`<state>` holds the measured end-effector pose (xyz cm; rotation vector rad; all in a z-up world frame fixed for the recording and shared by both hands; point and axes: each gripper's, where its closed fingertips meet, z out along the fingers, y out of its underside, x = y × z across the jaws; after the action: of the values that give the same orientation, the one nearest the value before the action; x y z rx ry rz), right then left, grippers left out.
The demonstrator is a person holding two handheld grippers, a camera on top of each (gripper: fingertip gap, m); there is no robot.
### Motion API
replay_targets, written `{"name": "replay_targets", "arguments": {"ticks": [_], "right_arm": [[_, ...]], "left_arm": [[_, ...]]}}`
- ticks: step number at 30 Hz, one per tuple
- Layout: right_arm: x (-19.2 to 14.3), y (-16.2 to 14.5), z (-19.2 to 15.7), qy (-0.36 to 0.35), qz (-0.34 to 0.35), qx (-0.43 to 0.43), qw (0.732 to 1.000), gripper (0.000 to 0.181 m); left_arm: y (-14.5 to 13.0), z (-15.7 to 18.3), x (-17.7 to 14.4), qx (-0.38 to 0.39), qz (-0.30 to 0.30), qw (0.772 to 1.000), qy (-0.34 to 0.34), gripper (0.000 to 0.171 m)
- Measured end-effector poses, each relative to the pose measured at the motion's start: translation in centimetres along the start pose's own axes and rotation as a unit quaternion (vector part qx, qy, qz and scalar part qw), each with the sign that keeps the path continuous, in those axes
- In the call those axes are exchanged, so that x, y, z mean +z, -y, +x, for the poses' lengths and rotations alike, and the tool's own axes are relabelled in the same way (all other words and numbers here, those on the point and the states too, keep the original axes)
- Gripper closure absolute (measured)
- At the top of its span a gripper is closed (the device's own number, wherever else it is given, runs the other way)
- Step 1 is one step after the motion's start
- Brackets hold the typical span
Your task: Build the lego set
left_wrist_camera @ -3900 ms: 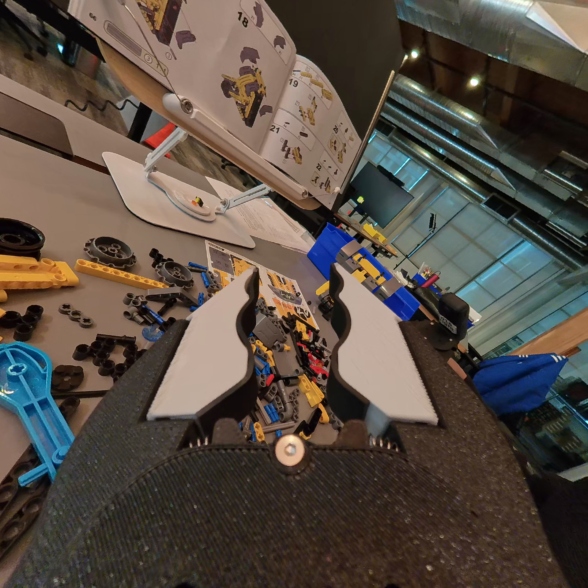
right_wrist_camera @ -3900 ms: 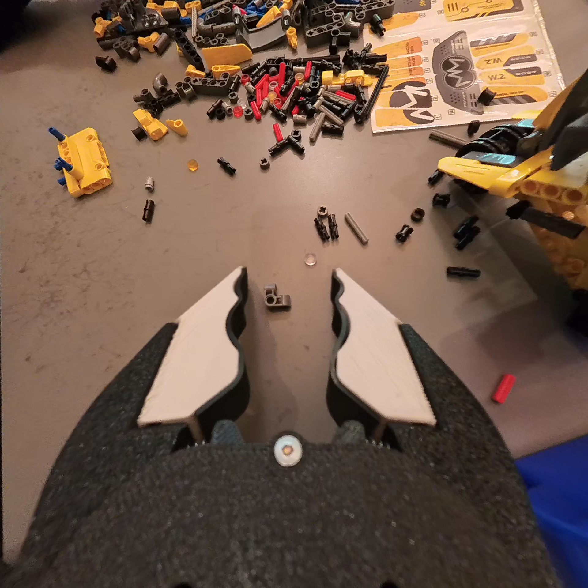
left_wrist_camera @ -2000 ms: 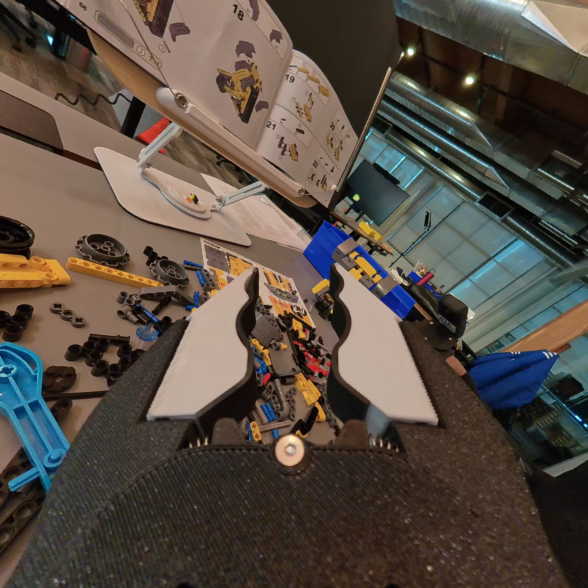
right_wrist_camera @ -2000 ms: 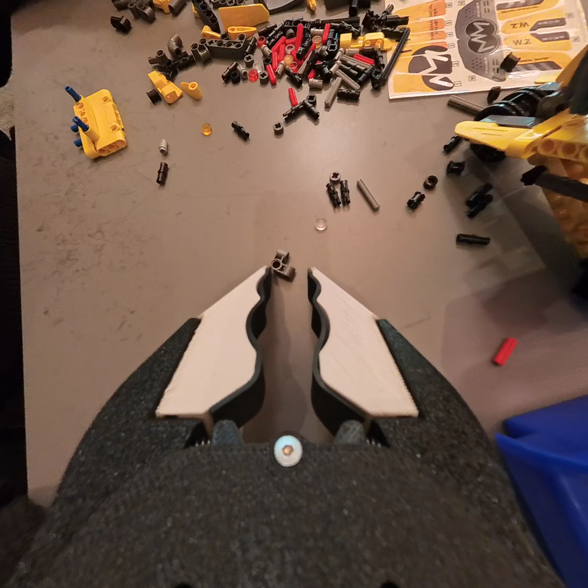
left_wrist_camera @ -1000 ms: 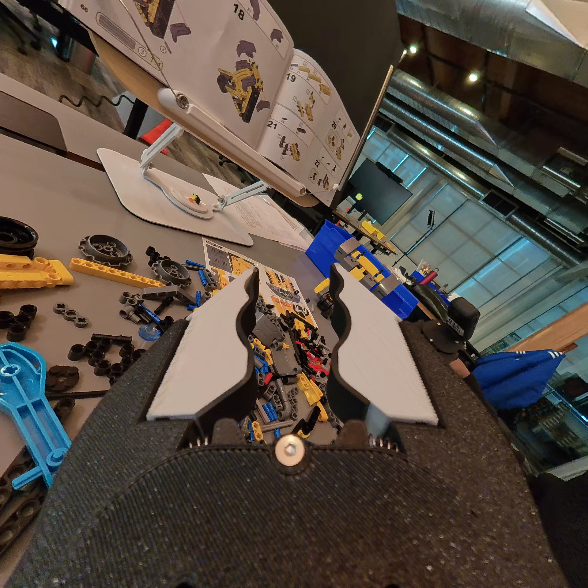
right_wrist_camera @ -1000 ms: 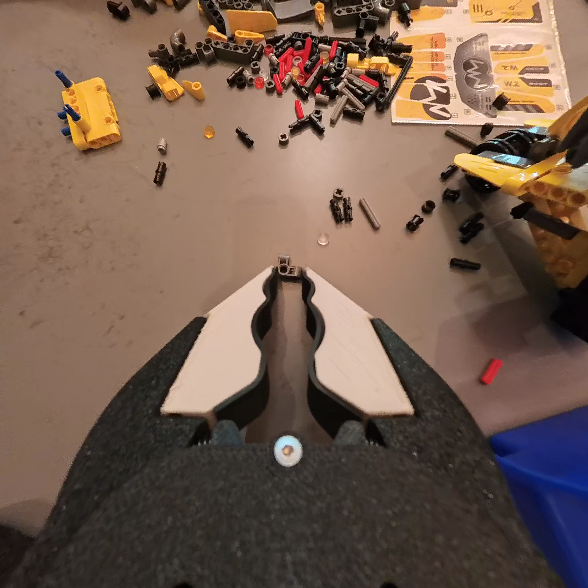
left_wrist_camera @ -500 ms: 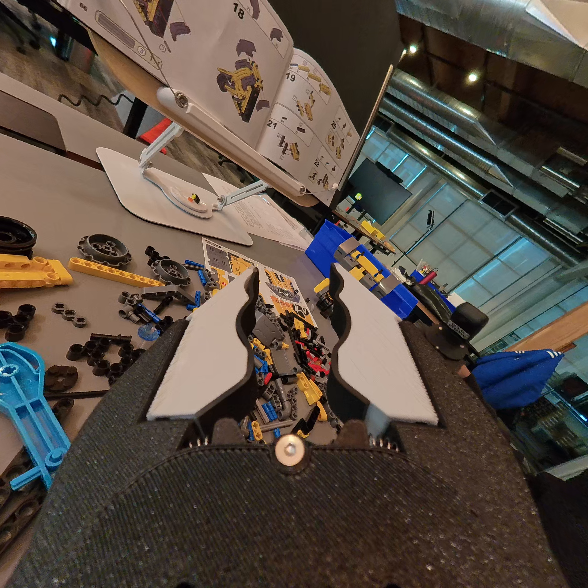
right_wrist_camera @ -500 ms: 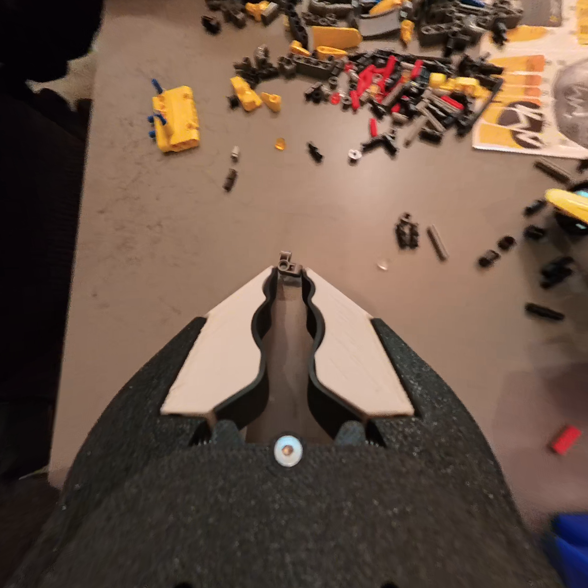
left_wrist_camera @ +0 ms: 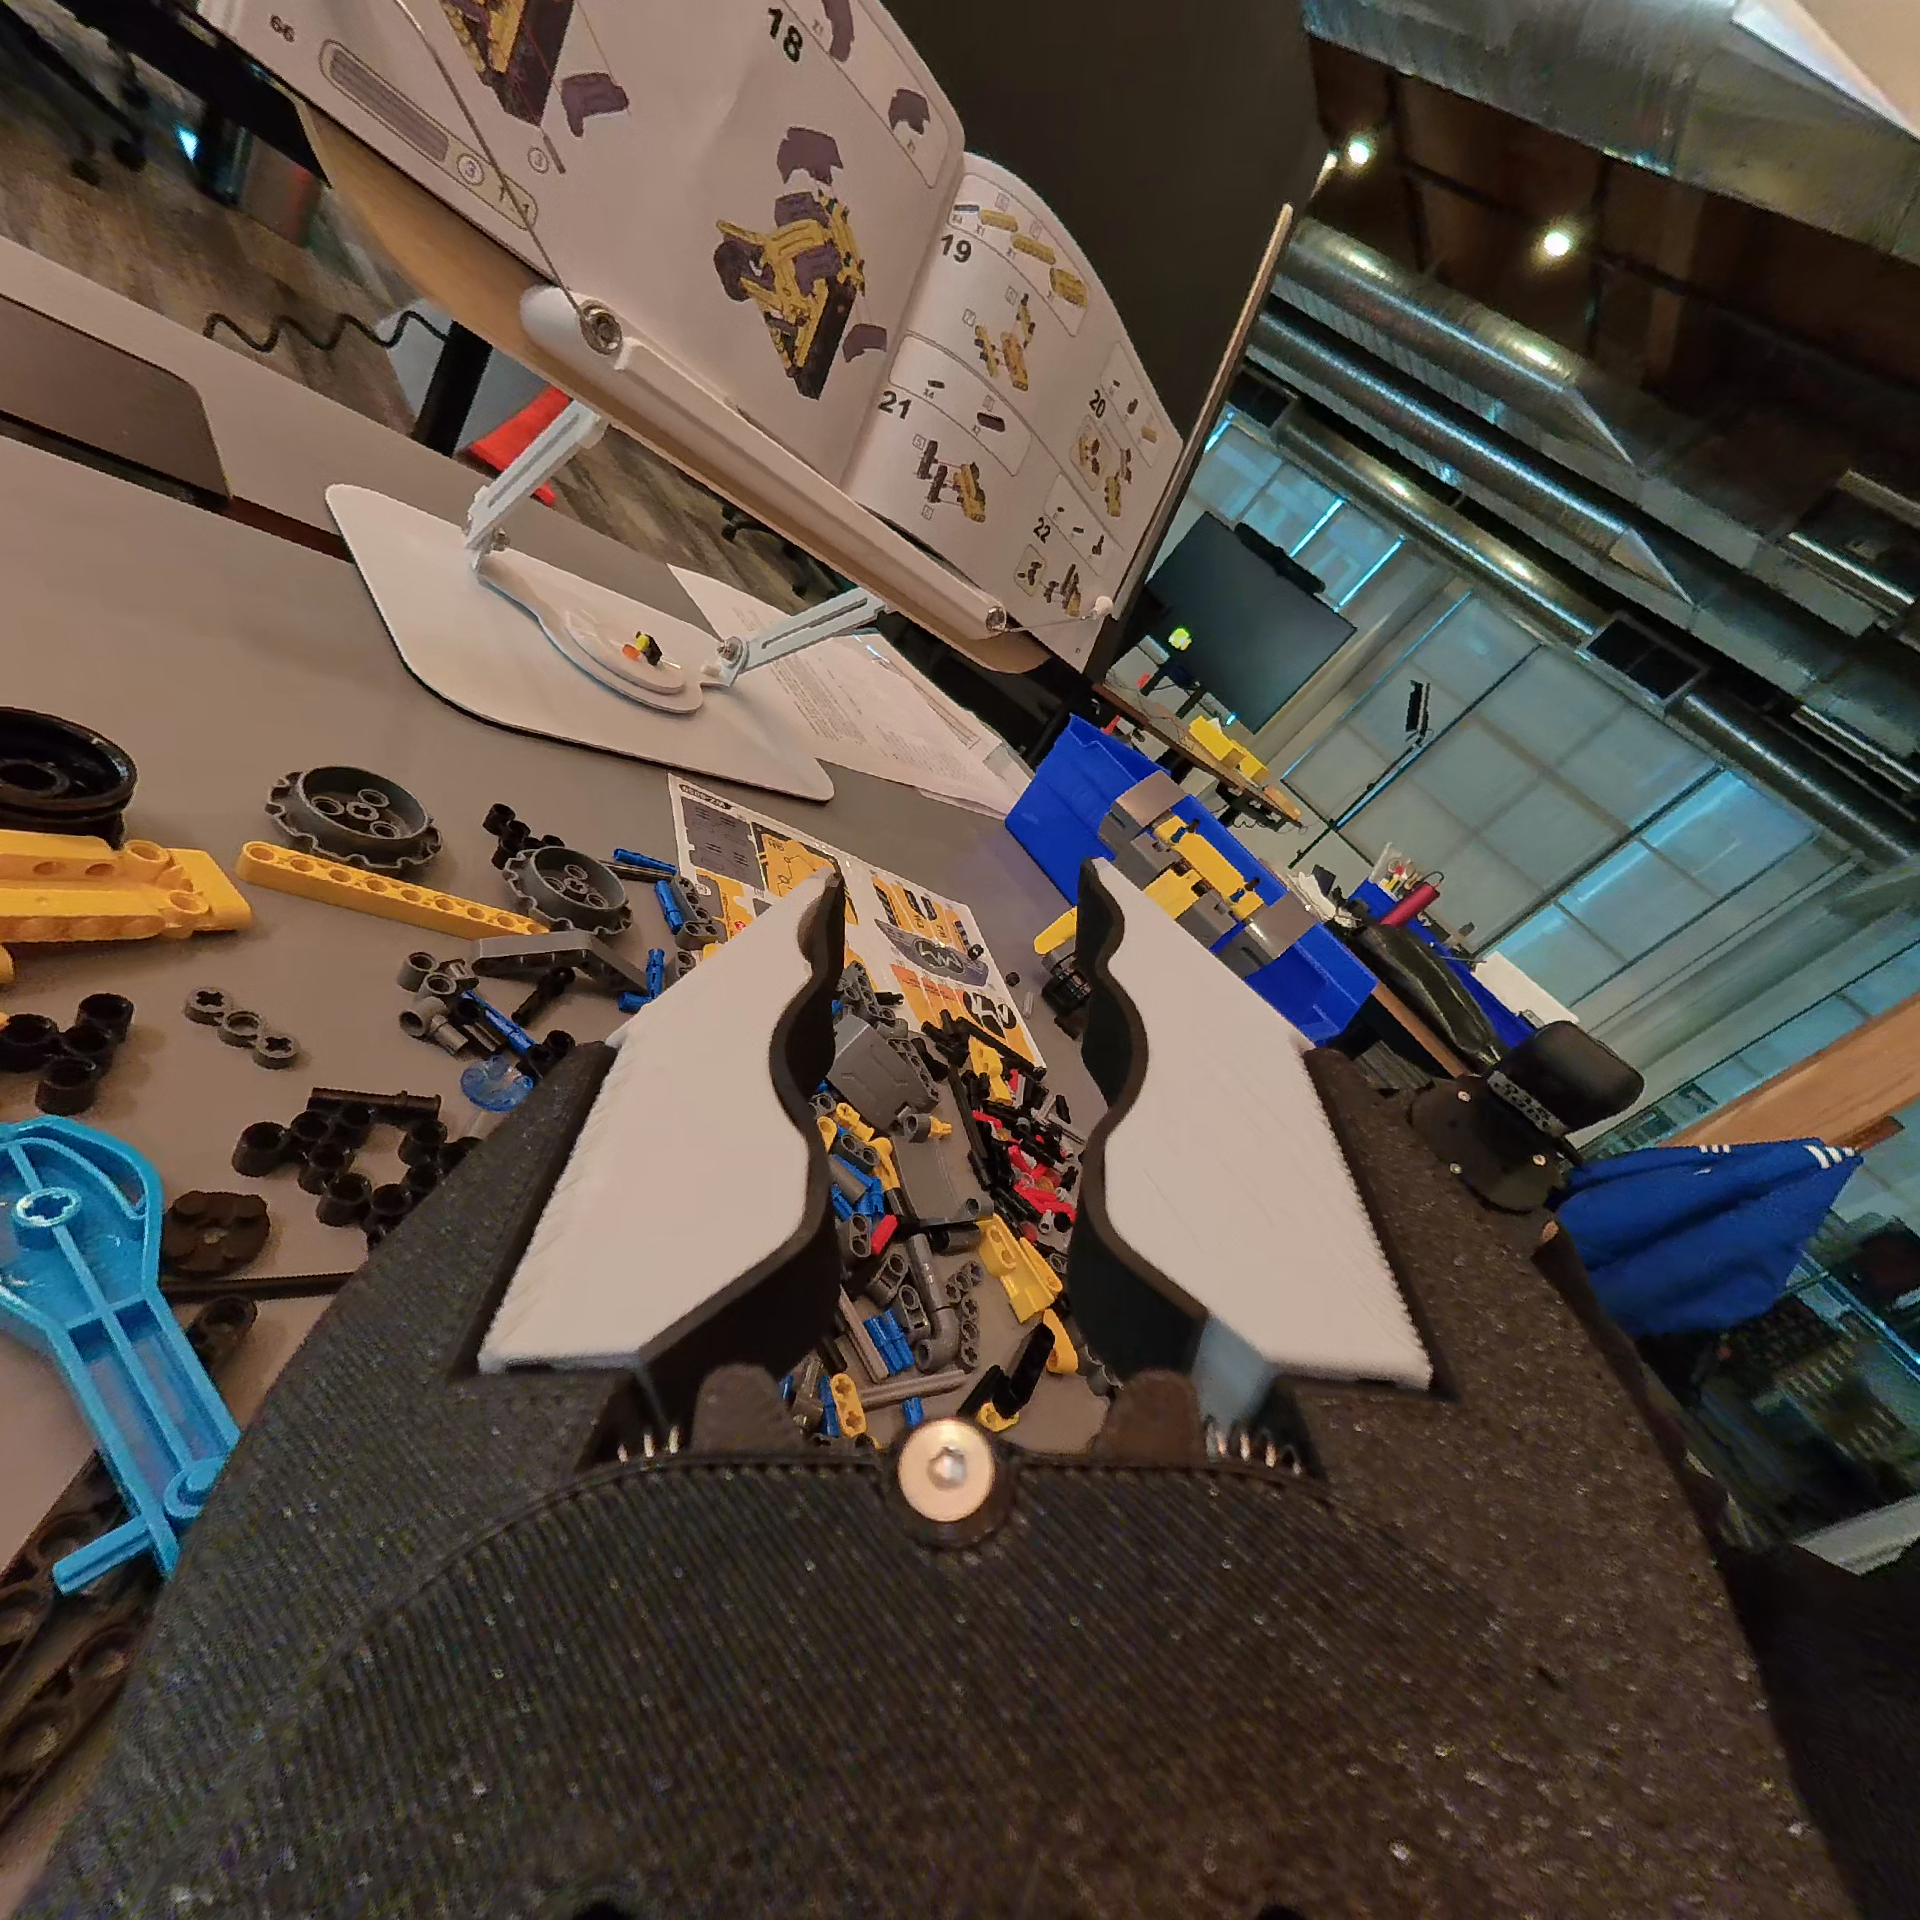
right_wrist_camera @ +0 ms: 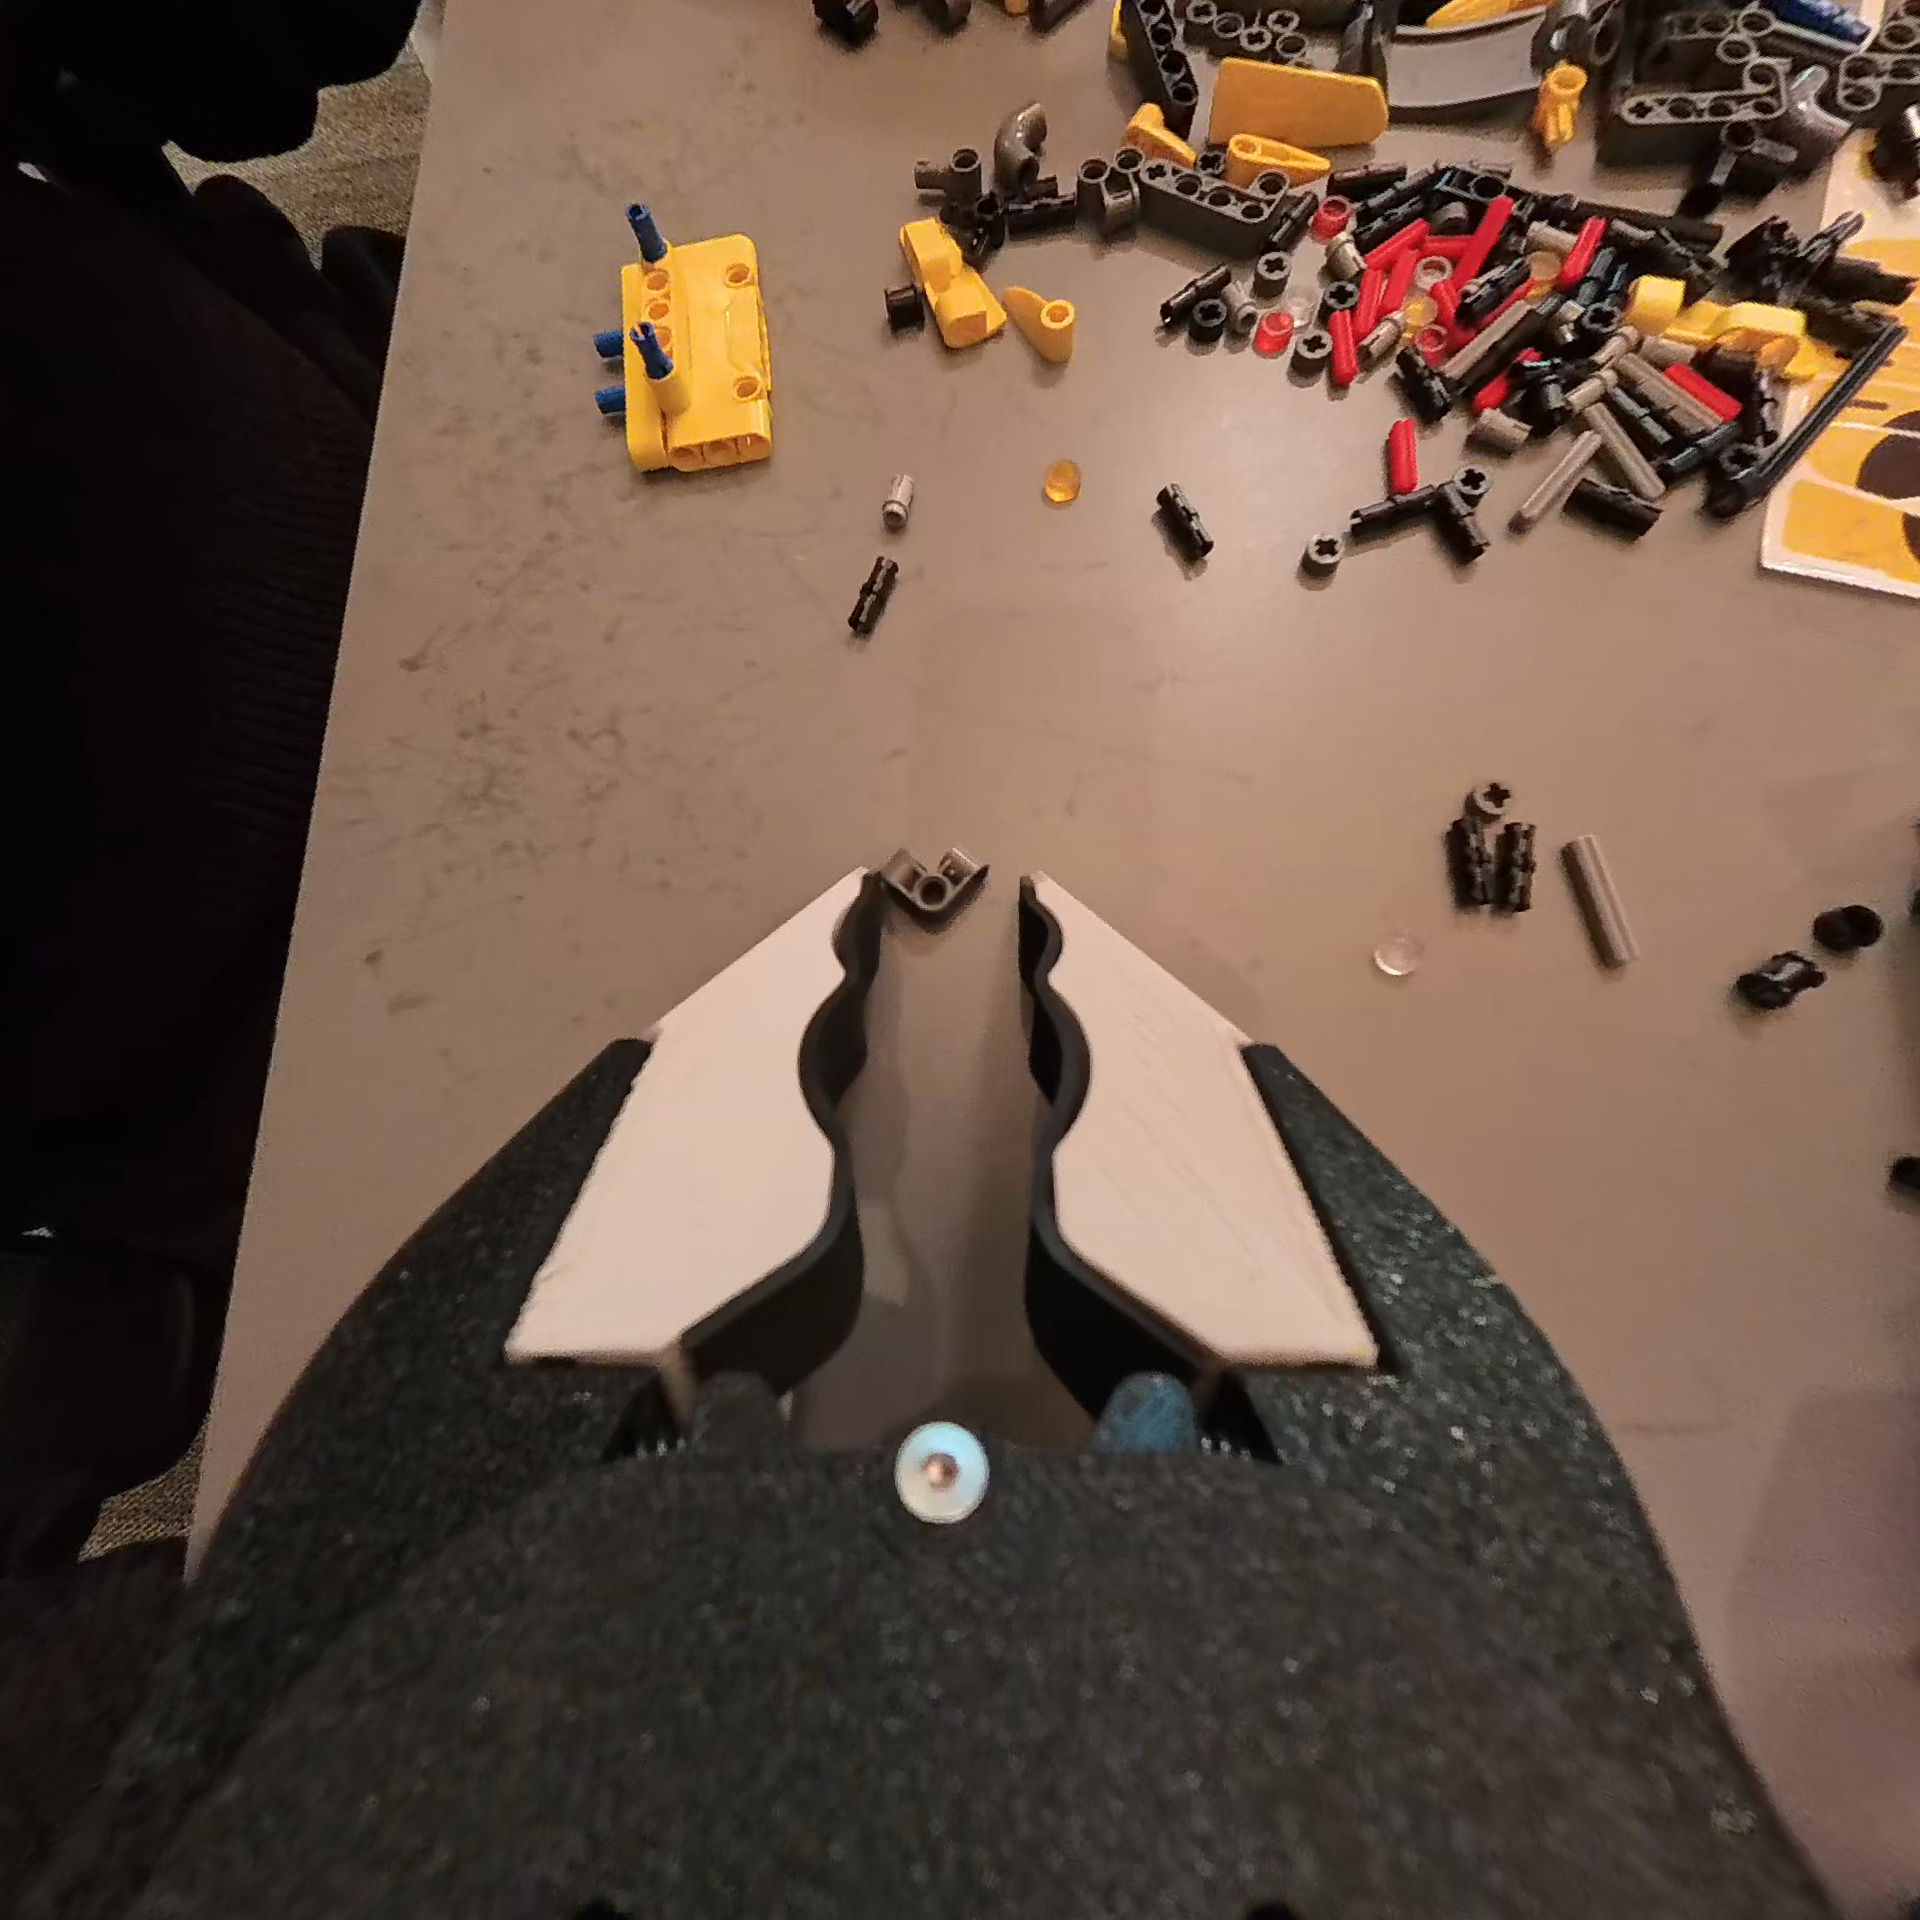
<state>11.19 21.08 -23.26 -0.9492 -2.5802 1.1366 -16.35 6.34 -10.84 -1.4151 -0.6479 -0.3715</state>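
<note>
My right gripper (right_wrist_camera: pixel 945 883) hangs over the grey table with its jaws a little apart. A small grey angle connector (right_wrist_camera: pixel 932 883) sits between the fingertips, touching the left one with a gap to the right one. A yellow block with blue pins (right_wrist_camera: pixel 696 353) lies farther ahead on the left. My left gripper (left_wrist_camera: pixel 958 878) is open and empty, tilted above a pile of loose parts (left_wrist_camera: pixel 935 1164). The instruction booklet (left_wrist_camera: pixel 790 208) stands open on a white stand (left_wrist_camera: pixel 540 644).
A heap of red, black, grey and yellow parts (right_wrist_camera: pixel 1507 291) lies at the upper right beside a sticker sheet (right_wrist_camera: pixel 1860 499). The table edge (right_wrist_camera: pixel 312 831) runs down the left. A blue bin (left_wrist_camera: pixel 1070 810), a blue tool (left_wrist_camera: pixel 83 1299) and yellow beams (left_wrist_camera: pixel 384 894) show in the left wrist view. Some 35 cm of space lies between my two pairs of fingers.
My right gripper closed on the grey connector, carried it left toward the table edge, and its jaws have now parted again. The left gripper has barely moved.
</note>
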Motion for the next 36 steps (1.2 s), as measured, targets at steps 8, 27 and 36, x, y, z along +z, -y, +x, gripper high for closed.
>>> {"name": "replay_targets", "arguments": {"ticks": [8,27,36], "right_arm": [[-0.8,1.3,0.0,0.004,0.041,0.006,0.999,0.143],[-5.3,5.8,6.8,-0.198,0.209,0.003,0.958,0.181],[-5.3,5.6,7.7,-0.209,0.211,0.029,0.954,0.165]], "left_arm": [[0.1,0.0,0.0,0.001,0.002,1.0,0.001,0.13],[4.1,-0.4,-2.5,0.128,0.112,0.981,0.096,0.171],[4.4,0.4,-2.7,0.241,0.111,0.955,0.132,0.158]]}}
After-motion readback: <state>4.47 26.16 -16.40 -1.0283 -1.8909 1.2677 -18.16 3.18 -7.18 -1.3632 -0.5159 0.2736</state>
